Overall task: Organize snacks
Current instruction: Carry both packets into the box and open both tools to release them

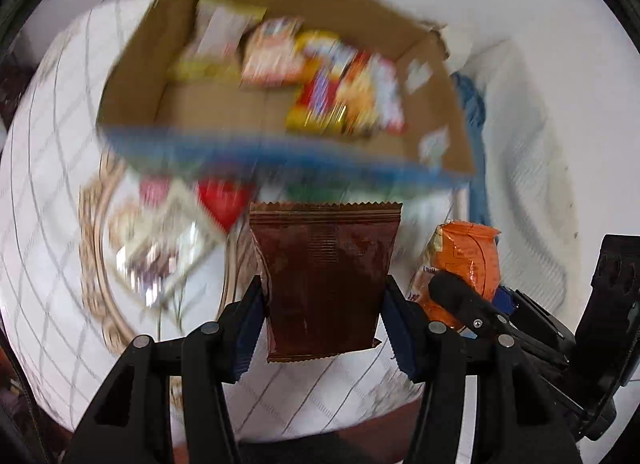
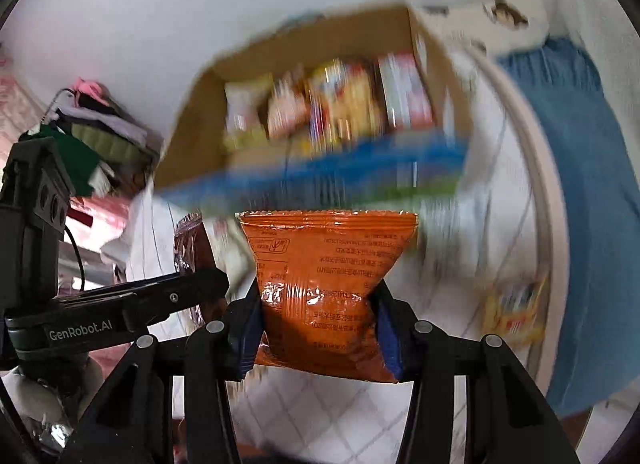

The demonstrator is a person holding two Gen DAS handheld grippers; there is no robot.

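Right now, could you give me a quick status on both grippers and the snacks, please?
Left gripper shut on brown packet. Right gripper shut on orange packet. Cardboard box ahead, part filled, nothing blocking.

The cardboard box (image 1: 132,76) has bare floor at its near left (snack packets (image 1: 320,80) crowd the far side); its blue-edged near wall (image 1: 260,152) stands between.

Blue cloth (image 2: 580,192) right; folded clothes (image 2: 92,124), perhaps, stacked left.
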